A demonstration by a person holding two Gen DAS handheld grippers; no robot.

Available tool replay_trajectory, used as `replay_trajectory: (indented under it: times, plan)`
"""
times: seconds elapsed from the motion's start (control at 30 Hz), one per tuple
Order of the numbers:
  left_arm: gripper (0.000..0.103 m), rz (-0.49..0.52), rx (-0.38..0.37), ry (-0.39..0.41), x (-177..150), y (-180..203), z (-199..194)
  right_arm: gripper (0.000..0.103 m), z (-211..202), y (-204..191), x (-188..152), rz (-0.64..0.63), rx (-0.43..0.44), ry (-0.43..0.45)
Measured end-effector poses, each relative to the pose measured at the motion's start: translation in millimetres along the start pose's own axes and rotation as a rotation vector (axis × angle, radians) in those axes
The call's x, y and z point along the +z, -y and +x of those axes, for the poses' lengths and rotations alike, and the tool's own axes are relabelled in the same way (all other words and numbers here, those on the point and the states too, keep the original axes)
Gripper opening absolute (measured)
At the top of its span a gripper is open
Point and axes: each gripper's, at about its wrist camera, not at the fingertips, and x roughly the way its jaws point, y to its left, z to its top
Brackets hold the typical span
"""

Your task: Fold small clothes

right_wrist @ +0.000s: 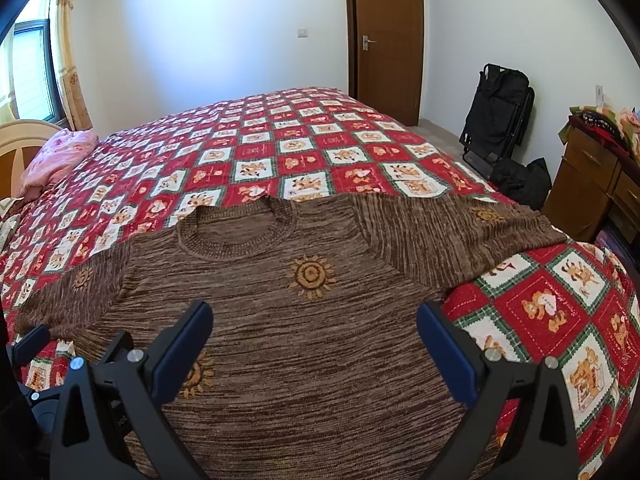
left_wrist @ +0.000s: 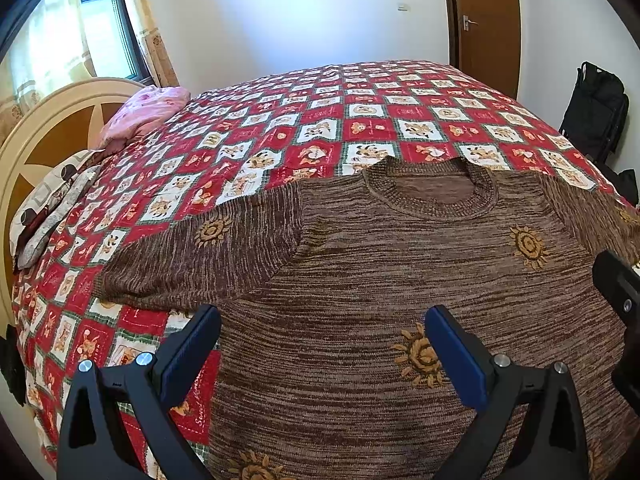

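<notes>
Here a brown marled knit sweater with orange sun motifs [left_wrist: 360, 264] lies flat, front up, sleeves spread, on the bed's red-and-white checked teddy-bear quilt [left_wrist: 304, 120]. The left gripper [left_wrist: 320, 344] hovers over the sweater's lower left body, its 2 blue-padded fingers [left_wrist: 192, 352] spread wide and grasping nothing. The right gripper [right_wrist: 314, 340] is likewise released above the lower right body. Only the left view shows the cream headboard [left_wrist: 52, 120] fully; only the right view shows a wooden dresser [right_wrist: 592, 184].
</notes>
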Motion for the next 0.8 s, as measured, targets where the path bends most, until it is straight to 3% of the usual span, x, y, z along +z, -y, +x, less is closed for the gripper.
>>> replay_trajectory:
  times: [0.37, 0.53, 0.8]
  plan:
    - [0.102, 0.002, -0.047, -0.02, 3, 3, 6, 0.102, 3, 16, 11, 0.0, -0.008, 0.008]
    - [0.102, 0.017, -0.03, -0.012, 6, 7, 7, 0.084, 4, 25, 17, -0.005, 0.0, 0.021]
    - [0.102, 0.024, -0.05, -0.005, 12, 10, 8, 0.084, 5, 56, 24, 0.021, -0.022, 0.012]
